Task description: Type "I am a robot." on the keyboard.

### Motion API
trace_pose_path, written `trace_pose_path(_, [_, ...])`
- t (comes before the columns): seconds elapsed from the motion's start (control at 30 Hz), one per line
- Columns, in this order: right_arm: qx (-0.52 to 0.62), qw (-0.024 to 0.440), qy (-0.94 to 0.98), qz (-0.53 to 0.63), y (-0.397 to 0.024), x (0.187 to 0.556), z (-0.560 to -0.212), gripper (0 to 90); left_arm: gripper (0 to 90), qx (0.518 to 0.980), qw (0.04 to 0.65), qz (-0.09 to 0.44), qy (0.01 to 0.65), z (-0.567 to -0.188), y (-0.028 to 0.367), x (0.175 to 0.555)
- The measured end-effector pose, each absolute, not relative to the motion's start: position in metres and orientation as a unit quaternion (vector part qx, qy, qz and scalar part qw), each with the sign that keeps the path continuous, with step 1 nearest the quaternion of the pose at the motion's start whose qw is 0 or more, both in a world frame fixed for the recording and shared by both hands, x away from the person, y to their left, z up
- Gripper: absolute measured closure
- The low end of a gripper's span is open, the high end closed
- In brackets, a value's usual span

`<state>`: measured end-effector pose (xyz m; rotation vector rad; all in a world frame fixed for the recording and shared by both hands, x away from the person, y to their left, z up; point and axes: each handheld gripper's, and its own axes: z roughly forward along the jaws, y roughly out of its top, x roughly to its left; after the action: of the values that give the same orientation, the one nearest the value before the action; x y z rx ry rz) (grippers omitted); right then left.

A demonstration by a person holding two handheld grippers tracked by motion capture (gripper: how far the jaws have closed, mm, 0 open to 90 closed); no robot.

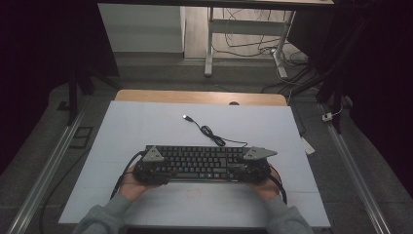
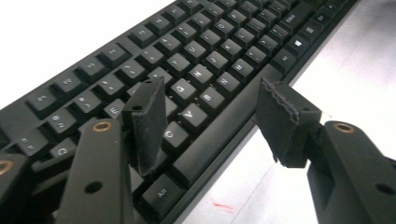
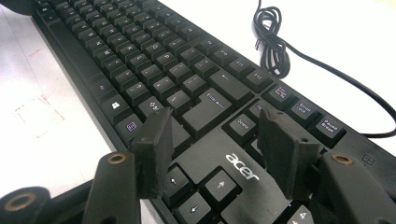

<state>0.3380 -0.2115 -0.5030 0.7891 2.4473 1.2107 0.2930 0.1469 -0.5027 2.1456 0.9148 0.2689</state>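
Observation:
A black Acer keyboard lies flat on the white mat, near its front edge. Its black cable runs back in a small coil to a USB plug. My left gripper sits at the keyboard's left end. It is open, with one jaw over the keys and the other over the mat in front of the keyboard's front edge. My right gripper is at the right end, open above the arrow keys and the Acer logo. The coiled cable lies beyond.
The white mat covers a wooden table. A faint red mark is on the mat in front of the keyboard. Metal rails run along both sides of the table. Another table's legs and floor cables stand behind.

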Motion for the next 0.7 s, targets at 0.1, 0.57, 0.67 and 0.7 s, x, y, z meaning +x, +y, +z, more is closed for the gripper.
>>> trace_pose_path(0.1, [0.275, 0.149, 0.851, 0.421, -0.211, 0.338, -0.503, 45.9, 46.9, 0.847, 0.384, 0.101, 0.354, -0.504, 0.144, 0.292])
trace_pose_path(0.57, [0.274, 0.149, 0.853, 0.419, -0.211, 0.338, -0.503, 45.9, 69.1, 0.859, 0.372, 0.095, 0.338, -0.510, 0.136, 0.292])
trace_pose_path(0.67, [0.274, 0.148, 0.853, 0.420, -0.211, 0.338, -0.504, 45.8, 74.9, 0.863, 0.366, 0.095, 0.335, -0.513, 0.133, 0.293])
trace_pose_path(0.7, [0.274, 0.148, 0.853, 0.419, -0.211, 0.338, -0.504, 45.9, 77.2, 0.862, 0.366, 0.095, 0.337, -0.513, 0.132, 0.293])
